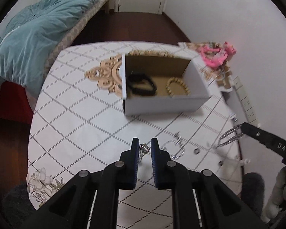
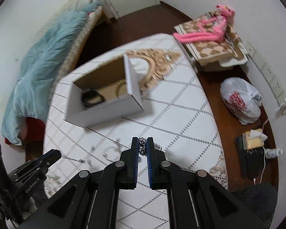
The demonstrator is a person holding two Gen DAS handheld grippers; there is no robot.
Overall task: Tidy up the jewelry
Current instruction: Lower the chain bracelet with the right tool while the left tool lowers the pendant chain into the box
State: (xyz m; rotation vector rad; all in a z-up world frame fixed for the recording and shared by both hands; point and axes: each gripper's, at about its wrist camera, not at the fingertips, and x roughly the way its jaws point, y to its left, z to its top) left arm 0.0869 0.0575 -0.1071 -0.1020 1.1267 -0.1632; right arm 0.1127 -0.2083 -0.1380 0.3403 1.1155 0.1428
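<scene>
A white cardboard box [image 1: 165, 103] sits open toward the far middle of the table [image 1: 76, 126], which wears a white cloth with a dotted grey diamond pattern. Inside the box lie a black band [image 1: 141, 85] on its left side and a pale beaded bracelet [image 1: 178, 86] to the right of it, the two just apart. An ornate cream-coloured frame [image 1: 106, 76] lies flat against the box's far left wall.

Near the table's front edge, the left gripper [image 1: 145, 147] has its jaws drawn narrow around a small silver piece [image 1: 144, 148] with a thin chain trailing from it; whether the pads actually press it I cannot tell. Loose silver chains [image 1: 178, 146] lie scattered on the cloth just to its right.

The right gripper [image 2: 142, 146] is pinched tight on a silver link chain [image 2: 142, 147], held between its blue-edged pads above the front of the table. In the left wrist view, strands hang from its tip beside the table's right edge.

Beyond the table's far right corner, a pink plush toy [image 2: 206, 32] rests on a checked cushion [image 2: 209, 49].
</scene>
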